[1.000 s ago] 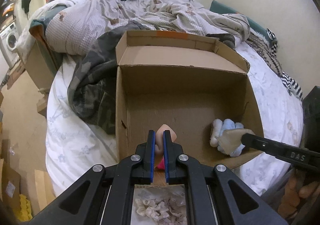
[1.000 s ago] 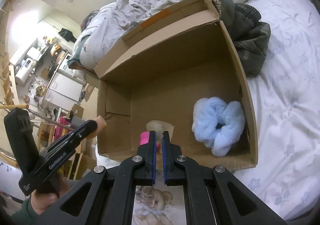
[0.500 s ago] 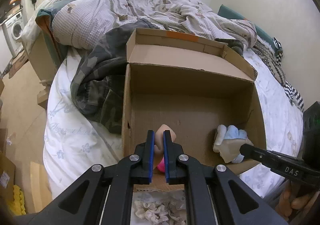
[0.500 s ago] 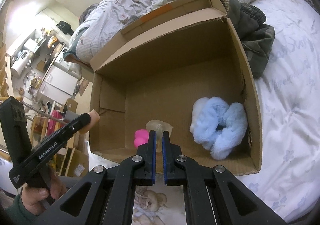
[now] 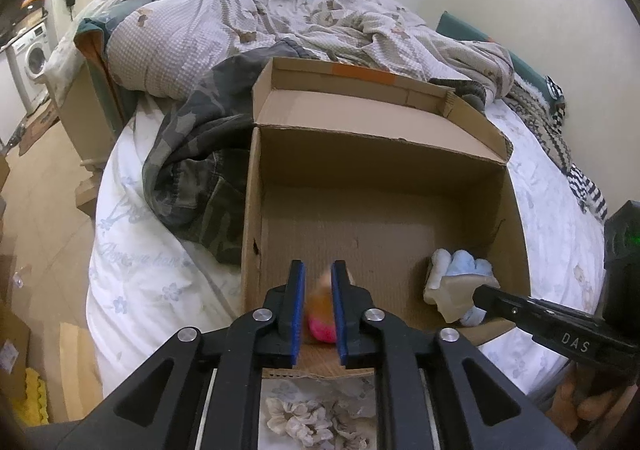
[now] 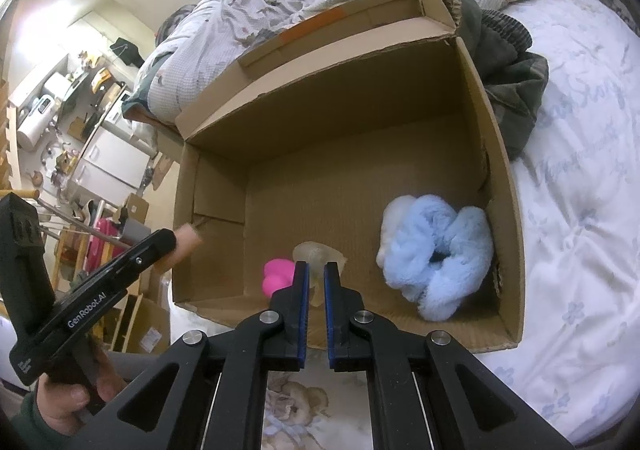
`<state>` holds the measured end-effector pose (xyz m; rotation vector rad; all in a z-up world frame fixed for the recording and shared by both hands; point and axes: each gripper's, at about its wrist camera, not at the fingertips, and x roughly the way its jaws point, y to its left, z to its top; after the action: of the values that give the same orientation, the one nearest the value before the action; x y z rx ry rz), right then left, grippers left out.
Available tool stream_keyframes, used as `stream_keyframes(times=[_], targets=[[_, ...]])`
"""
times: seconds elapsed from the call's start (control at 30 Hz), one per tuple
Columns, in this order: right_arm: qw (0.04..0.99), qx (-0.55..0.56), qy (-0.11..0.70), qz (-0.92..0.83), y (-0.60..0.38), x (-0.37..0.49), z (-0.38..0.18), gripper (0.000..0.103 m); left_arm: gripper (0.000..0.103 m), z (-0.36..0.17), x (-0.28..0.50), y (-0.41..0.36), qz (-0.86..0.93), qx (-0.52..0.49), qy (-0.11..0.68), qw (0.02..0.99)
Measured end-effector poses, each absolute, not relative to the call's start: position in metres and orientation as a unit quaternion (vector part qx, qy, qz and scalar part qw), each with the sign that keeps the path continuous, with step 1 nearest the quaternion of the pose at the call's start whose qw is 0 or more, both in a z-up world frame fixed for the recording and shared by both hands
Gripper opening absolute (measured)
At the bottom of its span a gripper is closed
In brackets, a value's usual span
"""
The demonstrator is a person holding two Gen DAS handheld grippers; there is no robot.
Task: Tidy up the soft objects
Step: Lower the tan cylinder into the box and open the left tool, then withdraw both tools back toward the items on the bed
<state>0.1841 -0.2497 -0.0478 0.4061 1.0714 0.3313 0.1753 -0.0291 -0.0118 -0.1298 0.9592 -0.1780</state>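
An open cardboard box [image 5: 376, 170] lies on the bed. Inside it are a fluffy blue and white soft toy [image 6: 436, 250] in the right corner and a pink soft object [image 6: 276, 276] near the front wall. My left gripper [image 5: 318, 282] is slightly open over the box's near edge; a blurred peach soft piece [image 5: 322, 294] is between its fingers, above the pink object [image 5: 322, 328]. In the right wrist view that peach piece [image 6: 186, 242] shows at the left gripper's tip. My right gripper [image 6: 316, 278] is shut on a translucent beige soft piece [image 6: 316, 254] above the box floor.
The box [image 6: 344, 122] sits on a white flowered sheet [image 6: 580, 210]. A camouflage garment [image 5: 192, 170] lies left of the box. A rumpled quilt [image 5: 240, 30] covers the far bed. The floor [image 5: 36, 210] and furniture are to the left.
My left gripper has opened a little and the peach piece between its fingers is now blurred and lower. My right gripper has held its beige piece and shifted slightly over the box.
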Motion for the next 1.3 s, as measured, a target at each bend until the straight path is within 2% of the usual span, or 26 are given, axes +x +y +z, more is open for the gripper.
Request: stream_keyframes(times=[0.07,0.13,0.17,0.2,0.23,0.27,0.3,0.37,0.53,0.67,1.3], targets=[[0.83,0.19,0.501,0.155,-0.249,0.184,-0.046,0.008,0.018,-0.011,0.175,-0.029,-0.087,-0.06,0.461,0.881],[0.832,0.19,0.498,0.155,-0.248,0.186,-0.045,0.009,0.035,-0.009,0.174,-0.029,-0.085,-0.057,0.46,0.882],[0.832,0.192,0.497,0.154,-0.249,0.186,-0.045,0.011,0.054,-0.007,0.173,-0.029,-0.08,-0.052,0.456,0.885],[0.833,0.194,0.495,0.153,-0.25,0.187,-0.044,0.016,0.067,-0.005,0.171,-0.03,-0.076,-0.049,0.451,0.888],[0.834,0.195,0.493,0.151,-0.251,0.187,-0.044,0.019,0.069,-0.002,0.17,-0.03,-0.073,-0.047,0.443,0.892],[0.836,0.196,0.49,0.149,-0.251,0.187,-0.043,0.029,0.069,0.001,0.168,-0.029,-0.074,-0.048,0.436,0.896],[0.839,0.195,0.487,0.145,-0.253,0.187,-0.042,0.05,0.069,0.004,0.168,-0.029,-0.079,-0.047,0.432,0.897],[0.847,0.196,0.474,0.138,-0.255,0.186,-0.039,0.083,0.07,0.007,0.168,-0.028,-0.069,-0.041,0.429,0.9],[0.854,0.185,0.468,0.131,-0.254,0.186,-0.035,0.086,0.07,0.006,0.17,-0.024,-0.043,-0.031,0.432,0.9],[0.863,0.169,0.46,0.121,-0.251,0.183,-0.031,0.103,0.07,0.008,0.168,-0.021,-0.043,-0.038,0.428,0.902],[0.871,0.164,0.447,0.118,-0.252,0.156,-0.021,0.103,0.07,0.013,0.142,-0.009,-0.029,-0.028,0.438,0.898]])
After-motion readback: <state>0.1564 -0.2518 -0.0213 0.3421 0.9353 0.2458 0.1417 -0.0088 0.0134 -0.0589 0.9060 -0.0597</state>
